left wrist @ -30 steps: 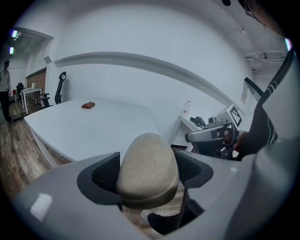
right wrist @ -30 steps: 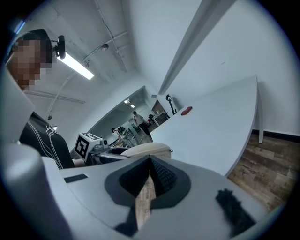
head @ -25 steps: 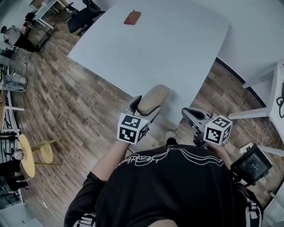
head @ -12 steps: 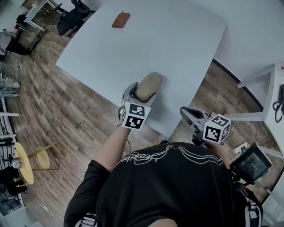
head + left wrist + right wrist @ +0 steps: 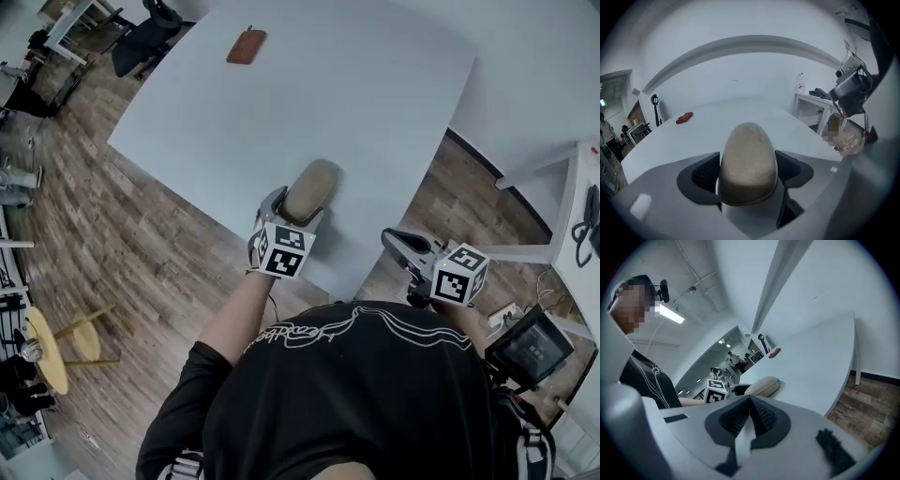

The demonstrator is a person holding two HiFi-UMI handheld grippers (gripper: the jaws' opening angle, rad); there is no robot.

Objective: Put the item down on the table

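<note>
A tan oval pouch [image 5: 311, 188] is held in my left gripper [image 5: 291, 211] over the near edge of the white table [image 5: 375, 103]. In the left gripper view the pouch [image 5: 748, 161] fills the gap between the dark pads [image 5: 703, 176], which are shut on it. My right gripper [image 5: 401, 242] hangs off the table's near right corner, above the wooden floor. Its pads [image 5: 761, 420] meet with nothing between them. From the right gripper view the pouch [image 5: 763, 386] shows beside the left marker cube [image 5: 716, 390].
A small reddish-brown case [image 5: 246, 46] lies at the table's far left. Office chairs [image 5: 141, 42] stand beyond the table's left corner. A second white table [image 5: 586, 234] stands to the right, and a round yellow stool [image 5: 52, 337] on the wooden floor at left.
My left gripper has carried the pouch forward, from the table's near edge to over the tabletop. The right gripper has barely moved.
</note>
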